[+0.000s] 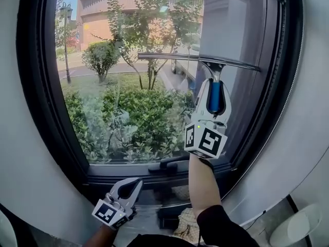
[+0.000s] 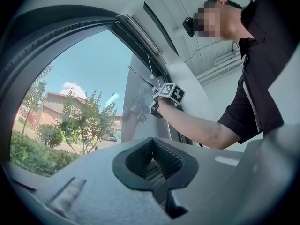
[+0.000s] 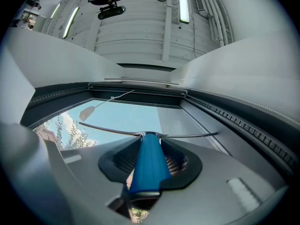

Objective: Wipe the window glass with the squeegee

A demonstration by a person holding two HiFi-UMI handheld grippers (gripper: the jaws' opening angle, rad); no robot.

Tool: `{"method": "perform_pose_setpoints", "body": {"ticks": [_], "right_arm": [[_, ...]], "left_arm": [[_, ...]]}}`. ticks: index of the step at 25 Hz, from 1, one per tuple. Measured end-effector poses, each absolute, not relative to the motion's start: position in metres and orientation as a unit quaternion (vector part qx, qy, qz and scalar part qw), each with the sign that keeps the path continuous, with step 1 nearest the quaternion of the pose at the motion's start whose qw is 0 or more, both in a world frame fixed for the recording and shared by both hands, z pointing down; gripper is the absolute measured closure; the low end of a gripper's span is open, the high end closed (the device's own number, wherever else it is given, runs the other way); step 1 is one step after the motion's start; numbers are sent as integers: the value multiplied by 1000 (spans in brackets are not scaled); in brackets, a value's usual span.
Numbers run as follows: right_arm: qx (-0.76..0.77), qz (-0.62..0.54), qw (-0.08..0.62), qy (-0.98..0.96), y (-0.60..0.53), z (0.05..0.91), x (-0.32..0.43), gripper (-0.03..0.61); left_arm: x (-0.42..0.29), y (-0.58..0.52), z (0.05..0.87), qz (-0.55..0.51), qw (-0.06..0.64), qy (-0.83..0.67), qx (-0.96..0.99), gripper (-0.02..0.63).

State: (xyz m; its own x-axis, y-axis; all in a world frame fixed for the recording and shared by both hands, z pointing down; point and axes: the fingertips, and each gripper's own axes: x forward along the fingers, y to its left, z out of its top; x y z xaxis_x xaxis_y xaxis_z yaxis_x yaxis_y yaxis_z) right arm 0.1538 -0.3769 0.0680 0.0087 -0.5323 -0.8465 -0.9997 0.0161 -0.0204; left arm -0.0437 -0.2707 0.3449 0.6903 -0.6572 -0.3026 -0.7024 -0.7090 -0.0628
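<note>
The squeegee has a blue handle [image 1: 215, 98] and a long thin blade [image 1: 195, 59] that lies level across the upper right of the window glass [image 1: 128, 86]. My right gripper [image 1: 215, 86] is raised in front of the glass and shut on the blue handle [image 3: 147, 165]; in the right gripper view the blade [image 3: 108, 130] spans just beyond the jaws. My left gripper [image 1: 134, 183] hangs low below the sill, shut and holding nothing. In the left gripper view its pads [image 2: 154, 168] meet, and the right gripper's marker cube [image 2: 171, 92] shows up by the glass.
A dark frame [image 1: 36, 86] surrounds the pane, with a window handle [image 1: 167, 164] on the bottom rail. A blind cord with a pull [image 3: 86, 112] hangs from the top. Cloth and clutter [image 1: 187, 223] lie on the floor below. Shrubs, trees and a building show outside.
</note>
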Motion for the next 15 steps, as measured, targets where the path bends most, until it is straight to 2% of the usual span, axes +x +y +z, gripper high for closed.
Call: {"method": "perform_pose_setpoints", "body": {"ticks": [15], "right_arm": [[-619, 331, 343, 625, -374, 85, 154, 443]], "left_arm": [[-43, -263, 360, 114, 77, 375, -917, 614]]}}
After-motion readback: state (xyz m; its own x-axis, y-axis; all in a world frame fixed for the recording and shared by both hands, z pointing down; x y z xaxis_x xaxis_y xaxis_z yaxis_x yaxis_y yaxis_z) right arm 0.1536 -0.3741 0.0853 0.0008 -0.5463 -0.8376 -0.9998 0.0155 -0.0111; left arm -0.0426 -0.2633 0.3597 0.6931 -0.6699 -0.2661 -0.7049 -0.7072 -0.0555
